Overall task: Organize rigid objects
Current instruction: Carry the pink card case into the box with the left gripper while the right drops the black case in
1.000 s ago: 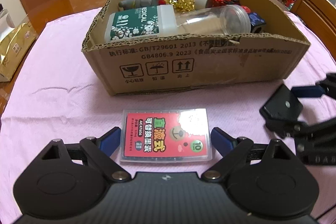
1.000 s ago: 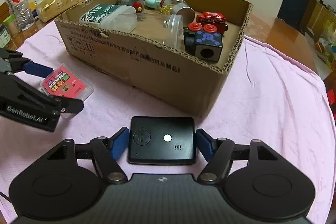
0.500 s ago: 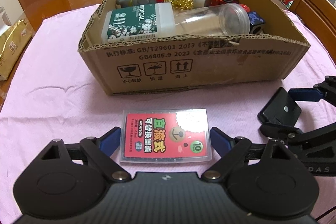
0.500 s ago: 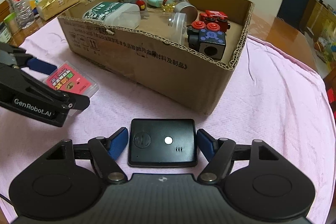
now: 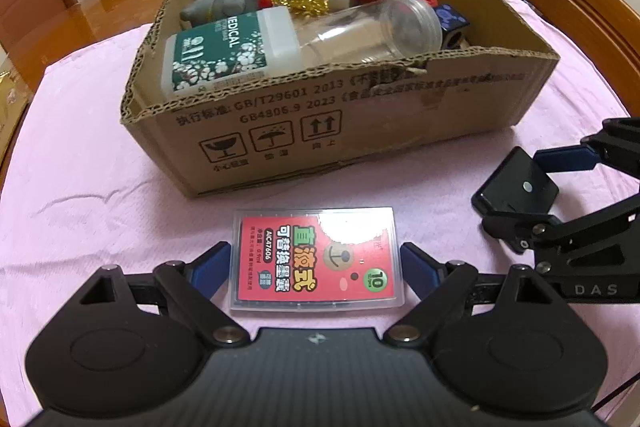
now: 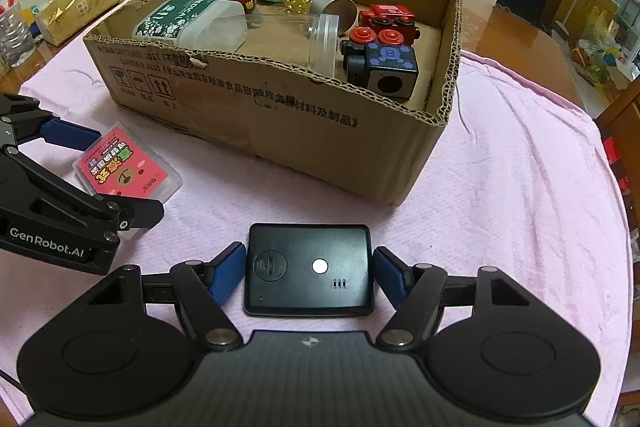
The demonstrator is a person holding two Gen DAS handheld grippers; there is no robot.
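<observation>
Both pairs of jaws have just been closing. On the pink cloth (image 5: 100, 187), our left gripper (image 5: 316, 253) brackets the red-labelled case (image 5: 316, 267), whose long axis runs finger to finger. Our right gripper (image 6: 310, 251) brackets the flat black device (image 6: 308, 279) the same way. We cannot tell whether the pads press. The cardboard box (image 5: 360, 123) lies straight ahead of both.

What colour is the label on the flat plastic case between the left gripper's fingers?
Red, with green and yellow characters, on the clear flat case. Best seen in the left wrist view.

Red-labelled case (image 5: 316, 261) and black device (image 6: 309, 269) lie flat.
</observation>
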